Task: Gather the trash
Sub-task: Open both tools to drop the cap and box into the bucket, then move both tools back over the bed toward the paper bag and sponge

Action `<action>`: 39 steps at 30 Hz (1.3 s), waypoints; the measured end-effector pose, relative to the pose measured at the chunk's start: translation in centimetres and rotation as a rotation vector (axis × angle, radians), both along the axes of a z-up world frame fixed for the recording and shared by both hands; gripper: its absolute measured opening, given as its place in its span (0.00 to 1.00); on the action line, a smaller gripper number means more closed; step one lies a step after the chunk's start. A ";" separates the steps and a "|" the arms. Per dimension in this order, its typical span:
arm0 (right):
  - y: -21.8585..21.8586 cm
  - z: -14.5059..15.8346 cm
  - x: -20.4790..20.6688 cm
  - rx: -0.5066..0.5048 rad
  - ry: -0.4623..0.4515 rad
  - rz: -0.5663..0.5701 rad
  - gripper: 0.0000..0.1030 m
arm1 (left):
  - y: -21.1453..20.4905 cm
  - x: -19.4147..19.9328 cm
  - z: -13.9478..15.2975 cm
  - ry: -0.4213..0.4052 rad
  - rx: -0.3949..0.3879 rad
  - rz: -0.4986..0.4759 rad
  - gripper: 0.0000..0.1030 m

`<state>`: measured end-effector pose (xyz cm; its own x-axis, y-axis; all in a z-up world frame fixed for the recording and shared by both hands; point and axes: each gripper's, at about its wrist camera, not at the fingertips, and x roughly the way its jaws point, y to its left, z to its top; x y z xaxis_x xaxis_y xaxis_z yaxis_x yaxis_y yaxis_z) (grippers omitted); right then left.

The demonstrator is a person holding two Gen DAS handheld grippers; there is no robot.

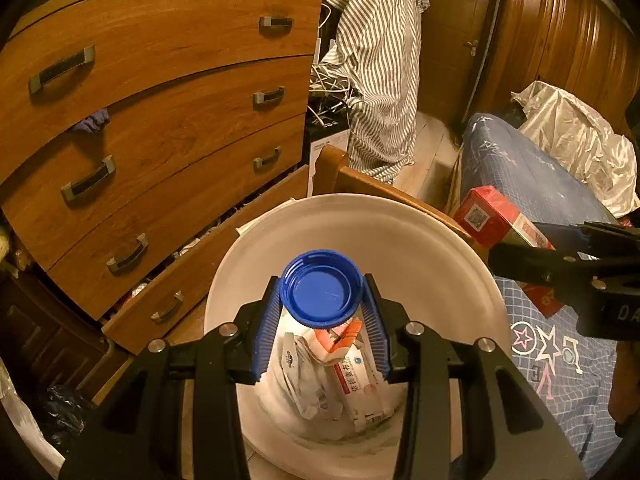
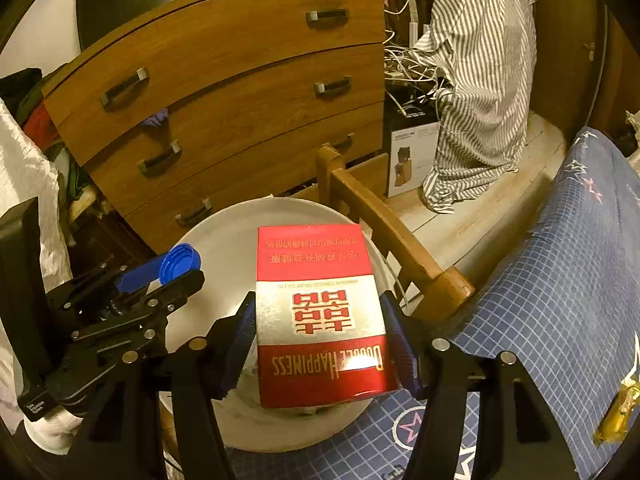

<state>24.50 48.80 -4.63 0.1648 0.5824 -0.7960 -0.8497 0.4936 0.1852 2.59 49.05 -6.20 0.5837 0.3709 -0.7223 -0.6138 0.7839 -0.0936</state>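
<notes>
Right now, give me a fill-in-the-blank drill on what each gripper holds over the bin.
1. The left gripper is shut on a ____ bottle cap.
2. The right gripper is shut on a red and silver ____.
3. Both items hang above the ____ trash bin.
4. The bin already holds crumpled ____.

Missing words: blue; carton; white; wrappers

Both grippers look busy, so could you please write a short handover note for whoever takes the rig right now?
Left gripper: shut on the blue lid, held over the white bin.
Right gripper: shut on the red box, also above the bin.
Done: wrappers already lie in the bin.
Left: release the lid and the box into the bin.
</notes>
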 end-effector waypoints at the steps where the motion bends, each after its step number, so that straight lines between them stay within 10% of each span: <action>1: -0.1 0.0 0.1 0.011 0.001 -0.003 0.72 | 0.1 -0.1 -0.1 0.001 0.000 0.005 0.48; 19: -7.7 2.6 -0.7 0.158 -0.013 -0.056 0.73 | -2.0 -0.2 0.5 -0.026 -0.003 -0.017 0.58; 26: -24.6 2.0 -3.7 0.213 -0.136 -0.215 0.73 | -11.5 2.3 -0.1 -0.053 -0.023 -0.219 0.58; 39: -59.4 -6.1 -6.7 0.195 -0.048 -0.771 0.73 | -36.3 11.9 -6.4 0.095 -0.052 -0.718 0.61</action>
